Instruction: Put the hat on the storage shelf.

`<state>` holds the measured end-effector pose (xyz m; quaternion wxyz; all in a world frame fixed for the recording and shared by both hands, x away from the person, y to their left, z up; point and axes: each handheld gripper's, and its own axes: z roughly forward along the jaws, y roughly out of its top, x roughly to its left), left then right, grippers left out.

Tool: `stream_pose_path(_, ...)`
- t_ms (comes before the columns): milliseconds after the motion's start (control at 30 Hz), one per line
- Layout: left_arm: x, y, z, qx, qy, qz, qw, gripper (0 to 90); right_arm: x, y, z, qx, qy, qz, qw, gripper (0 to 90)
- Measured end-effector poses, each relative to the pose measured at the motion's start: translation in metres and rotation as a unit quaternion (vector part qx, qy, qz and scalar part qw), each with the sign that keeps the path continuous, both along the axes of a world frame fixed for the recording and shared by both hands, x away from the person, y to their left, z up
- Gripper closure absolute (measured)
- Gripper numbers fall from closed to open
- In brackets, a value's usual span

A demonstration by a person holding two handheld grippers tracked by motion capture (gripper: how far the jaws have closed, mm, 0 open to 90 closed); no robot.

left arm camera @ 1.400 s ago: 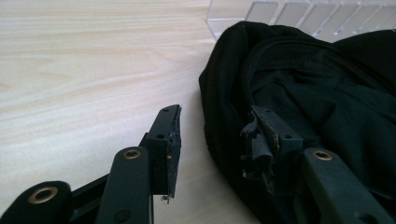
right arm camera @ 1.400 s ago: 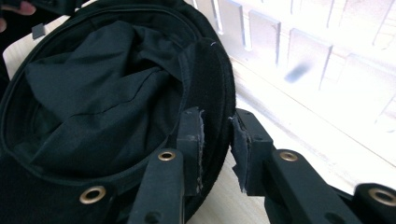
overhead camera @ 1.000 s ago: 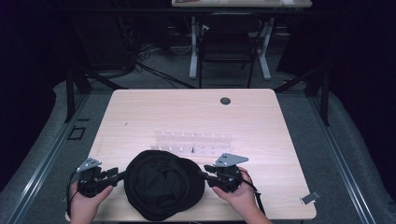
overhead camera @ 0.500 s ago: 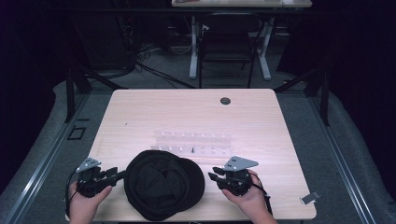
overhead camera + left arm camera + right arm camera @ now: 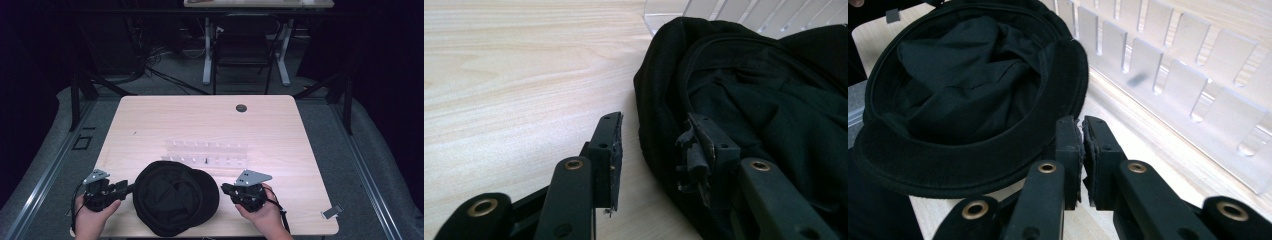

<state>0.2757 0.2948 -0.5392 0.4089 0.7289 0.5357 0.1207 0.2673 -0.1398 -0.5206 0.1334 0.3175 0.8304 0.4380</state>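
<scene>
High view: black cap (image 5: 176, 197) lies upside down at the near tabletop (image 5: 150, 120) edge between the two tools, clear rack (image 5: 206, 154) just behind it. Left gripper view: left tool (image 5: 656, 150) jaws apart, straddling the cap's rim, not clamped. Right gripper view: right tool (image 5: 1082, 150) jaws nearly closed, empty, just beside the cap brim.

Black hat (image 5: 175, 197): no logo, tag or lettering can be read on it.
Clear slotted rack (image 5: 206, 156): no marks or numbers readable.
Table (image 5: 150, 120): bare wood grain, no label or sign.
Left tongs (image 5: 651, 152): no brand or number visible.
Right tongs (image 5: 1081, 150): no brand or number visible.
</scene>
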Motion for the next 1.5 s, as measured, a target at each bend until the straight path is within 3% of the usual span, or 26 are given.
stream_pose_path(267,0.006,-0.001,-0.004,-0.012,0.041,-0.013,0.999,58.8,0.0,0.0,-0.002,-0.001,0.003,0.0,1.0,84.6)
stream_pose_path(367,0.011,-0.001,-0.004,-0.018,0.069,-0.02,0.9972,59.8,0.0,0.0,-0.002,0.001,0.004,0.0,1.0,84.2)
stream_pose_path(500,0.02,0.0,-0.005,-0.03,0.115,-0.016,0.9927,61.7,0.0,-0.002,-0.002,0.002,0.003,-0.002,1.0,83.9)
stream_pose_path(567,0.024,0.001,-0.004,-0.025,0.133,-0.022,0.9906,61.4,0.0,-0.002,-0.002,0.006,0.003,-0.004,1.0,83.6)
stream_pose_path(633,0.03,0.002,-0.002,-0.034,0.163,-0.024,0.9858,61.3,0.001,-0.003,-0.002,0.005,0.004,-0.003,1.0,83.5)
stream_pose_path(700,0.034,0.003,0.0,-0.035,0.178,-0.028,0.983,61.9,0.001,-0.003,-0.003,0.005,0.004,-0.003,1.0,83.4)
stream_pose_path(767,0.041,0.003,0.002,-0.033,0.208,-0.038,0.9769,62.4,0.002,-0.003,-0.003,0.003,0.004,-0.003,1.0,83.3)
stream_pose_path(867,0.047,0.002,0.005,-0.024,0.229,-0.046,0.9721,64.2,0.002,-0.004,-0.003,0.005,0.004,-0.002,1.0,83.0)
stream_pose_path(1033,0.053,-0.001,0.006,-0.026,0.267,-0.043,0.9624,65.6,0.002,-0.004,-0.004,0.005,0.005,-0.004,1.0,82.5)
stream_pose_path(1233,0.057,-0.005,0.005,-0.017,0.292,-0.036,0.9557,68.2,0.002,-0.003,-0.004,0.006,0.005,-0.002,1.0,82.0)
stream_pose_path(1500,0.059,-0.009,0.001,-0.002,0.292,-0.035,0.9558,72.6,0.002,-0.004,-0.004,0.009,0.005,-0.002,0.9999,81.4)
